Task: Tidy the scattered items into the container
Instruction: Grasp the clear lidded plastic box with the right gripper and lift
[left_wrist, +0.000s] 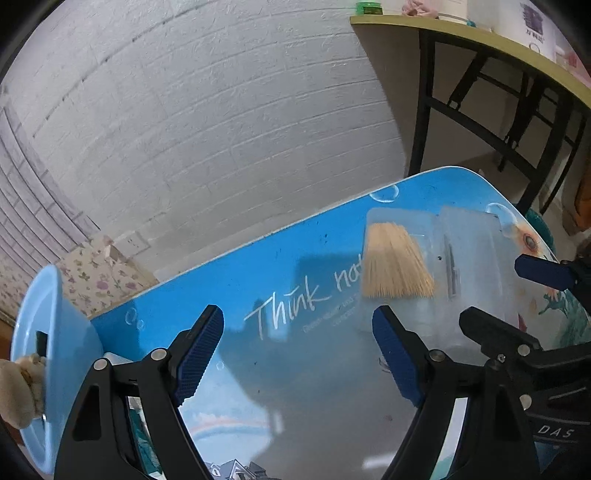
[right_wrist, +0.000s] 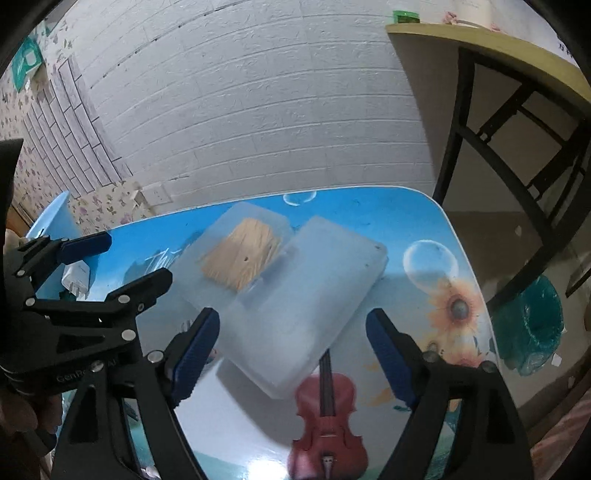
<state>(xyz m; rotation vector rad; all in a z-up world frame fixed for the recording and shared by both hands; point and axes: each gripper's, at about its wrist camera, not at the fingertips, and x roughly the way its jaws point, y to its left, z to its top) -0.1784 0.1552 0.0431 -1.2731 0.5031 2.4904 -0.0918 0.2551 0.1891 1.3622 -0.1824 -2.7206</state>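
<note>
A clear plastic box (right_wrist: 221, 229) lies on the printed blue table (right_wrist: 388, 221) with its hinged lid (right_wrist: 306, 295) flat beside it. A bundle of wooden toothpicks (right_wrist: 240, 258) fills the box; the toothpicks (left_wrist: 397, 266) also show in the left wrist view. My right gripper (right_wrist: 295, 350) is open, with the lid's near corner between its fingers and no pad pressing on it. My left gripper (left_wrist: 297, 354) is open over bare table, left of the box, with nothing between its fingers. Each gripper shows at the edge of the other's view: left gripper (right_wrist: 122, 262), right gripper (left_wrist: 517, 299).
A light blue basin (left_wrist: 48, 332) stands at the table's left end, with a fluffy cream thing (left_wrist: 14, 387) at its rim. A white plug (right_wrist: 77, 277) lies near the basin. A wooden-topped table with black legs (right_wrist: 517, 122) stands at the right, a teal bin (right_wrist: 528, 325) below. A white brick wall lies behind.
</note>
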